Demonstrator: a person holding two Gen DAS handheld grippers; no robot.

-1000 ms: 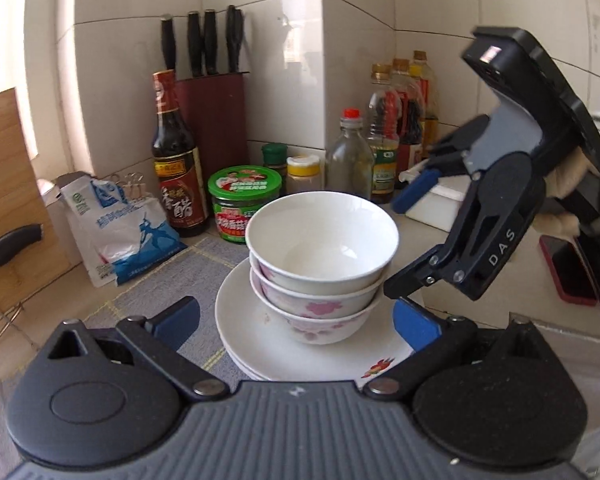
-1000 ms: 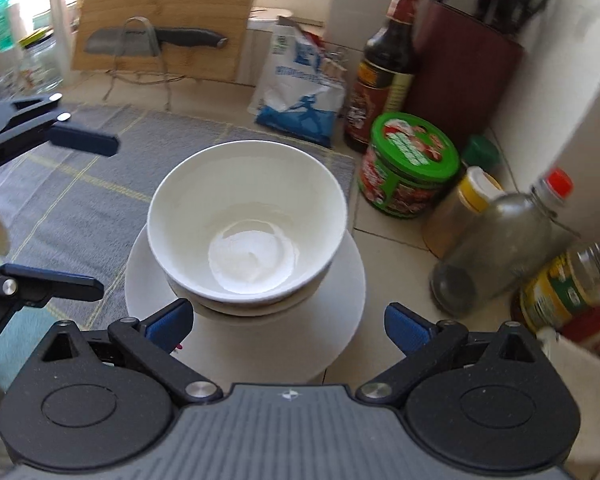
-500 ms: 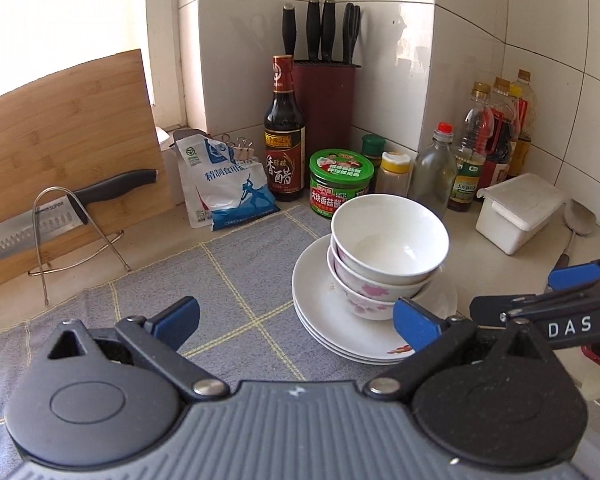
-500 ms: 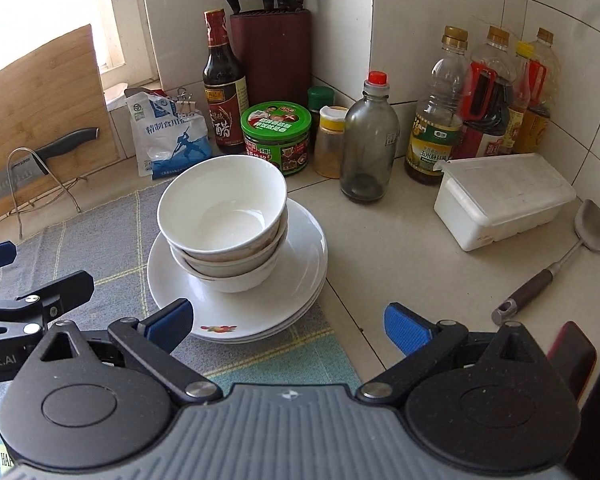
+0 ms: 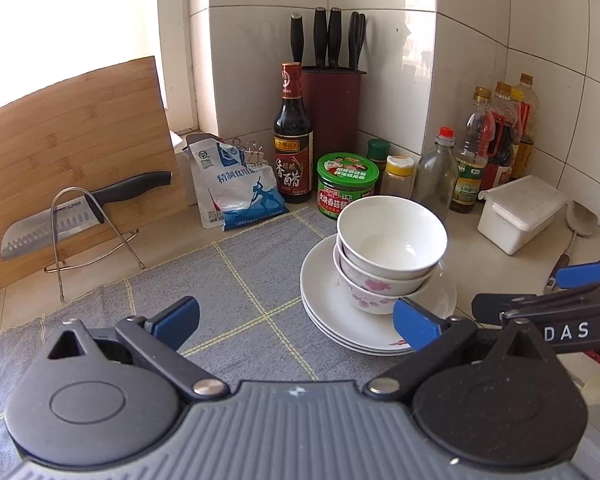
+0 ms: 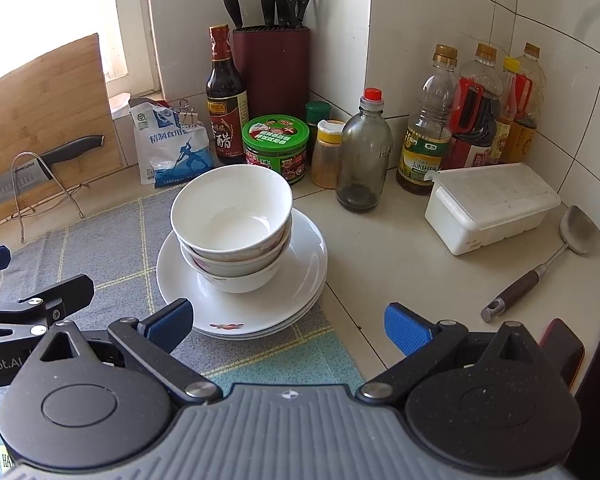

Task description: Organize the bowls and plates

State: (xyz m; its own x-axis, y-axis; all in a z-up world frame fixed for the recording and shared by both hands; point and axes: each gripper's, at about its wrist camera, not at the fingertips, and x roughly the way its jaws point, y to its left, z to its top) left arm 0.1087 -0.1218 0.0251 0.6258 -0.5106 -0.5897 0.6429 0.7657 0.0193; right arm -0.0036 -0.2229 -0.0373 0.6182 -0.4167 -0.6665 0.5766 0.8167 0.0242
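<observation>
Three nested bowls [image 6: 231,216] sit on stacked plates [image 6: 300,280] near the bench's back corner, half on the grey mat [image 5: 236,280]. Left claw [image 5: 296,322] and right claw [image 6: 286,326] both spread, empty. Glazed ceramic: stiff, slippery, breakable; grip at rims.

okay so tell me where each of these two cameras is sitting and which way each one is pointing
Left wrist: sits on the left gripper, above the grey mat, facing the tiled corner; its own open fingers show, and the right gripper enters at the right edge.
Right wrist: sits on the right gripper, facing the same corner from further right; its open fingers show, the left gripper at the left edge.
Shared: the stacked bowls on plates, knife block, bottles.
</observation>
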